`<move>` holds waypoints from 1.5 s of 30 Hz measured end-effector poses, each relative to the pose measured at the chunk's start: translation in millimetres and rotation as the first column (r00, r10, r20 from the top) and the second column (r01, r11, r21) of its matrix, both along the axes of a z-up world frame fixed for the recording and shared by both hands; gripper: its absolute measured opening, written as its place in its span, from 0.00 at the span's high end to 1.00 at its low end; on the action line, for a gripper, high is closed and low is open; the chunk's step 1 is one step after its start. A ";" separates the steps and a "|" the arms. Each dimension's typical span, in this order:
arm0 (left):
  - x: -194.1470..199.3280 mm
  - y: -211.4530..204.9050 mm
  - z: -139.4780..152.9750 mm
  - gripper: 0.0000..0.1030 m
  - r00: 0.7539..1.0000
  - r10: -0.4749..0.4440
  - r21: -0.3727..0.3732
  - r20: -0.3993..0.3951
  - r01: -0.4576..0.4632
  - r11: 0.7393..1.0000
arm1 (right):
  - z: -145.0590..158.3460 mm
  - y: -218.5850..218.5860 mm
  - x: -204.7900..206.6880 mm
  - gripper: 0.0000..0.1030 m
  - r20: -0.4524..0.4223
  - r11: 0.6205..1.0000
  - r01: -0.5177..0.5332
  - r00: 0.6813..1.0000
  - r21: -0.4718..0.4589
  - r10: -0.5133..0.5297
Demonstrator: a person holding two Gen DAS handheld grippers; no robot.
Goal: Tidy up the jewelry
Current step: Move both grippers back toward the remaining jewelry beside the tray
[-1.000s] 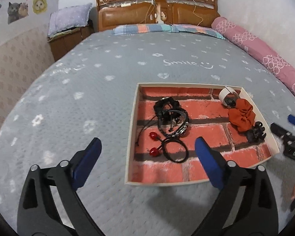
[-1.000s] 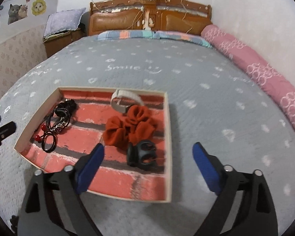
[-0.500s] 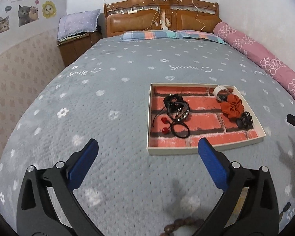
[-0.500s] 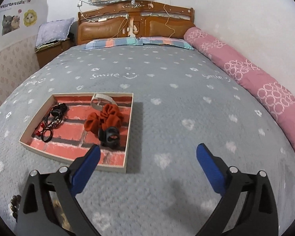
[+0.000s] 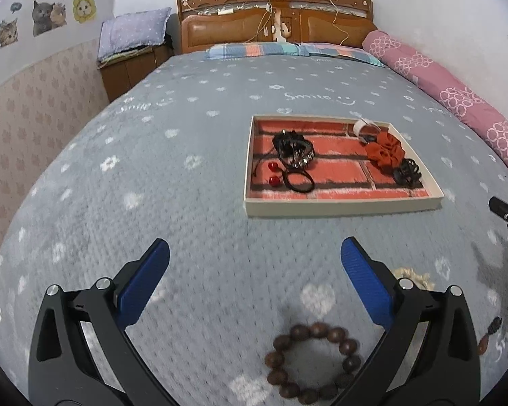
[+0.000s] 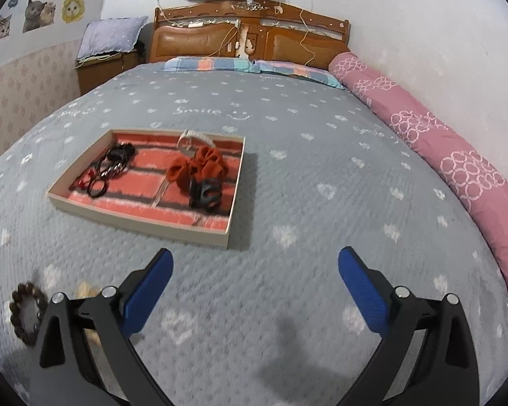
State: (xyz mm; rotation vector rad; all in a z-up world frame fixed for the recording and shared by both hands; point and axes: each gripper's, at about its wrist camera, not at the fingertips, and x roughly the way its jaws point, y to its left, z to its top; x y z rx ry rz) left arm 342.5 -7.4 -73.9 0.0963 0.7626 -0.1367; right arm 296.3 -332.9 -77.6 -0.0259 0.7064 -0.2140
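My left gripper (image 5: 254, 270) hangs wide open, empty, over the near wooden bead bracelet (image 5: 313, 362) on the bedspread (image 5: 152, 169). I should descend squarely, pinching one bead arc. My right gripper (image 6: 254, 277) is equally open, empty.

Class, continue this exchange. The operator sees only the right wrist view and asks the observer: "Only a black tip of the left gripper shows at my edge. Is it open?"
Observer: Yes, the left gripper is open and holds nothing.
Operator: Where is the bead bracelet relative to it?
Observer: It lies on the bed, low between the fingers, which do not touch it.
Operator: Is anything else loose?
Observer: A pale bracelet lies just past the gripper's right finger. It is mostly hidden in your view.
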 end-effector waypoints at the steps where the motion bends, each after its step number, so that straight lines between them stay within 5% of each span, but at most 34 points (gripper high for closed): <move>1: -3.9 0.8 -3.3 0.05 1.000 0.000 -0.005 -0.006 0.000 1.000 | -2.6 2.2 -3.8 0.07 -0.001 1.000 -0.002 1.000 -0.002 0.002; 34: -58.8 27.4 -77.8 0.05 0.995 0.035 -0.016 -0.090 -0.036 0.999 | -52.8 -16.7 -113.0 0.07 -0.013 1.000 0.000 1.000 0.025 0.001; 45: -72.8 29.2 -81.0 0.05 0.998 0.040 -0.013 -0.054 -0.041 0.999 | -67.9 -6.2 -129.9 0.07 -0.003 1.000 -0.016 1.000 0.025 0.016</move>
